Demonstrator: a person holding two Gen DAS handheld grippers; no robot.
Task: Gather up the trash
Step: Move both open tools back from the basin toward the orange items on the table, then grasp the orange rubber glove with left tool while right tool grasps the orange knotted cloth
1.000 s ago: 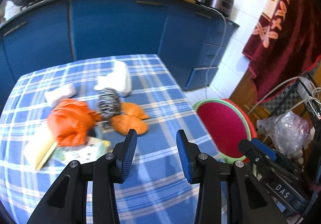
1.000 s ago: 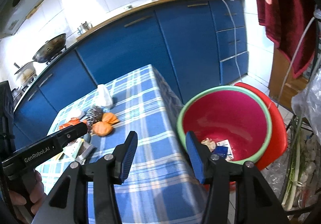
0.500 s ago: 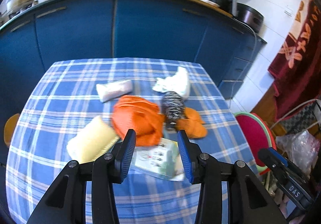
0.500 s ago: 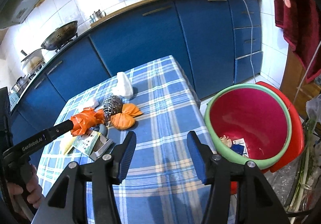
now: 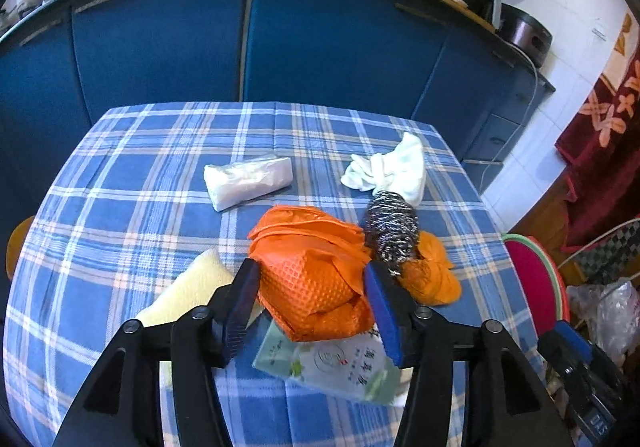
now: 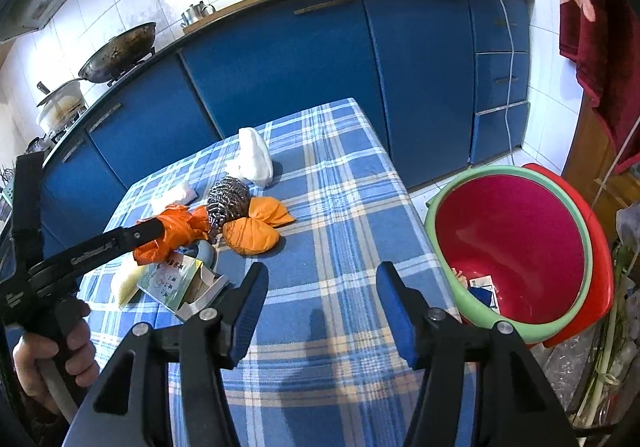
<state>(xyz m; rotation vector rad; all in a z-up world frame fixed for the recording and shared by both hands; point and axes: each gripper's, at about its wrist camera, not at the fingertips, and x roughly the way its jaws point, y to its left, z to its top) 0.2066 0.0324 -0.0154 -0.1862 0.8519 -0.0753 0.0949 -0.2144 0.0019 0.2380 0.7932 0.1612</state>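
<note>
Left wrist view: the left gripper [image 5: 310, 305] stands with its jaws spread to either side of the orange glove [image 5: 316, 271], pads close to it but not yet clenched. The glove lies crumpled on the checked table [image 5: 120, 183], its near edge over a printed packet [image 5: 340, 361], with a scourer [image 5: 391, 225] just right and a yellow sponge [image 5: 188, 295] just left. To do this well I would sink the pads deeper round the bulk of the glove before closing — a shallow pinch may catch only a fold, or drag the packet along. Whether the left pad already touches the glove is hard to tell, and the packet's far edge is hidden under it.

Right wrist view: the right gripper [image 6: 320, 305] hangs spread and empty over the near table edge. The red basin [image 6: 516, 247] sits low at the right, off the table, with a few scraps in it; its near rim is cut off by the gripper — and the left gripper [image 6: 160, 233] reaches the glove [image 6: 176, 231] from the left, its fingertips buried in the orange folds
</note>
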